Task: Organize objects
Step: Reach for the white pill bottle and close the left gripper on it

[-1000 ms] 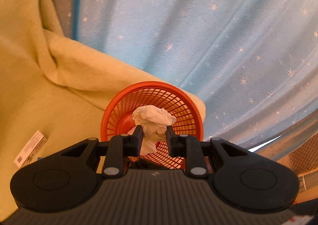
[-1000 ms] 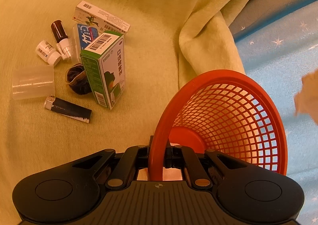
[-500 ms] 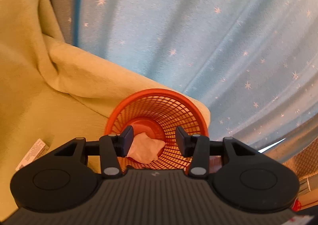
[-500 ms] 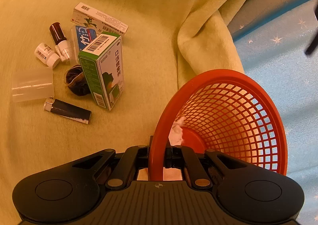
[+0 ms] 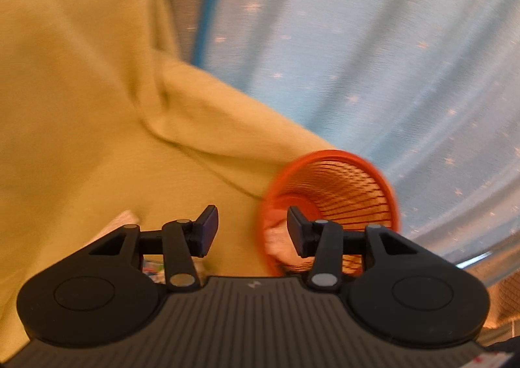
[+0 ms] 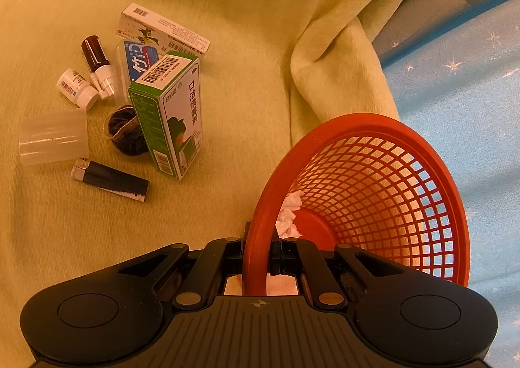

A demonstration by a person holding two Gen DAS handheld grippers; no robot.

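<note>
Tissue [image 6: 289, 215], crumpled and white, lies inside the red basket [image 6: 390, 192], against the wall at about nine o'clock from the basket's solid floor. It looks feather-light and soft, so it should stay put unless the basket tips far over.

The basket is thin plastic mesh with a thick smooth rim; it probably weighs little but flexes. The right gripper [image 6: 258, 259] is clamped on that rim, which is the stiffest part and the sensible hold. The left gripper [image 5: 252, 231] stands wide apart and empty, its view blurred.

On the yellow blanket [image 6: 227, 10], at ten o'clock from the basket, sits a cluster well apart from it:
- Green box [image 6: 169, 114]: upright cardboard, light, easily crushed; take it across its narrow faces.
- Lighter [image 6: 110, 180]: hard, slick, flat; pinch its long sides.
- White bottle [image 6: 76, 88]: round and likely to roll, so grip it mid-body.
- Clear cup [image 6: 53, 137]: thin, springy, slippery; a gentle hold at the rim suits it.
</note>
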